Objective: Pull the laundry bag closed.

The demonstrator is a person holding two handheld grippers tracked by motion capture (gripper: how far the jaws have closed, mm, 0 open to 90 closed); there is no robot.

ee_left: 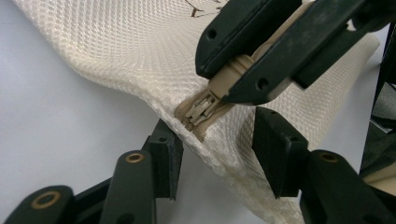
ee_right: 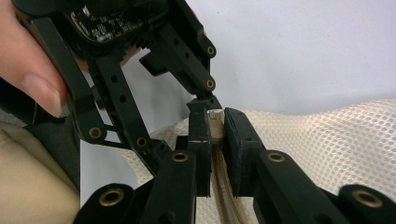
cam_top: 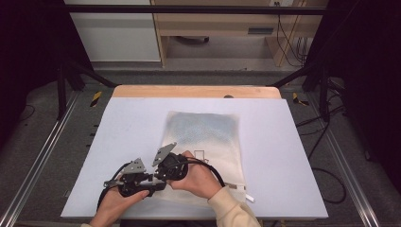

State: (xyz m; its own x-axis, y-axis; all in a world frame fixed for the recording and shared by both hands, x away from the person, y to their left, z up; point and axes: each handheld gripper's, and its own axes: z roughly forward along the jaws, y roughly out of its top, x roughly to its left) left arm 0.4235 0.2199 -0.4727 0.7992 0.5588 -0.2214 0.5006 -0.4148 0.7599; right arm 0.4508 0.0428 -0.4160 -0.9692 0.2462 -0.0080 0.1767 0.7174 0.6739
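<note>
A cream mesh bag (cam_top: 208, 137) lies flat on the pale table mat (cam_top: 132, 123); something grey-blue shows through its far half. Its zipper slider (ee_left: 201, 109) sits at the near left corner. My right gripper (ee_right: 216, 140) is shut on the beige zipper pull (ee_right: 215, 125), and in the left gripper view the pull (ee_left: 229, 77) runs from the slider into those jaws. My left gripper (ee_left: 222, 158) is open, its pads on either side of the bag's corner edge just below the slider, apart from the fabric. In the high view both grippers (cam_top: 153, 185) (cam_top: 163, 176) meet at that corner.
A small printed label (cam_top: 201, 155) and a white tag (cam_top: 248, 197) mark the bag's near end. The wooden table edge (cam_top: 196, 91) runs along the back of the mat. Black frame posts and cables stand on the floor at both sides.
</note>
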